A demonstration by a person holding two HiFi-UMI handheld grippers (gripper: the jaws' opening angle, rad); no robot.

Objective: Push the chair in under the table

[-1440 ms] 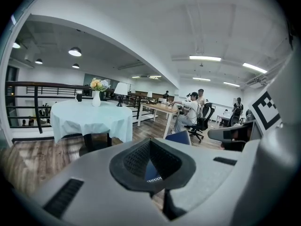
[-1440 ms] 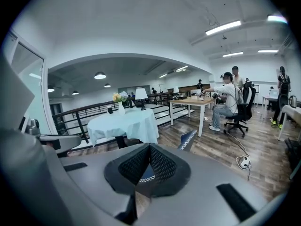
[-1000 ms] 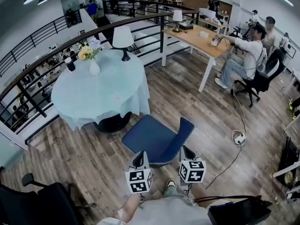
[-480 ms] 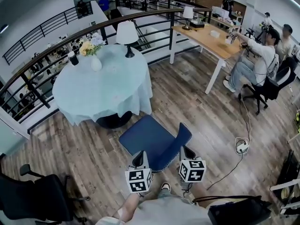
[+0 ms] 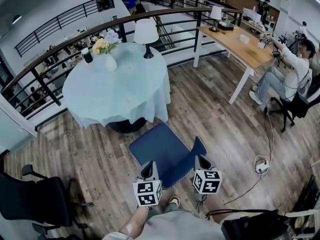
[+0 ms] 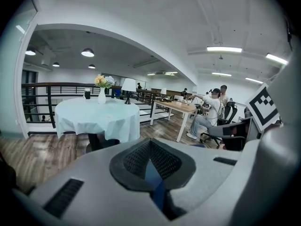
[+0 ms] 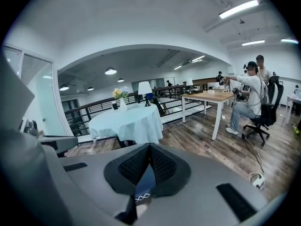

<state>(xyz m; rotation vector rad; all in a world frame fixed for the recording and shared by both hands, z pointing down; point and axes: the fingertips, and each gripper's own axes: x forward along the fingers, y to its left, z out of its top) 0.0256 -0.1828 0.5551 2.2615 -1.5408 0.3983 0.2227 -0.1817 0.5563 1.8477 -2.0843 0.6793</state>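
Observation:
The blue chair [image 5: 161,151] stands on the wood floor, its seat facing the round table with the pale cloth [image 5: 120,86]. The seat's front edge is just short of the cloth's hem. My left gripper [image 5: 148,166] and right gripper [image 5: 200,159] sit against the chair's backrest [image 5: 196,150], one at each end. In the left gripper view the left gripper [image 6: 150,144] has its pads together, with a sliver of blue showing below them. The right gripper [image 7: 149,149] looks the same in its own view. The table [image 6: 94,117] [image 7: 126,122] lies ahead in both views.
A vase of flowers [image 5: 110,60] and a lamp [image 5: 146,34] stand on the table, with a black railing [image 5: 50,76] behind it. A black office chair [image 5: 35,199] is at lower left. At right are a wooden desk [image 5: 242,44], a seated person [image 5: 292,69] and a power strip [image 5: 261,165].
The chair has slid a little toward the table with both grippers still at its backrest. The table now sits nearer and more central in the head view.

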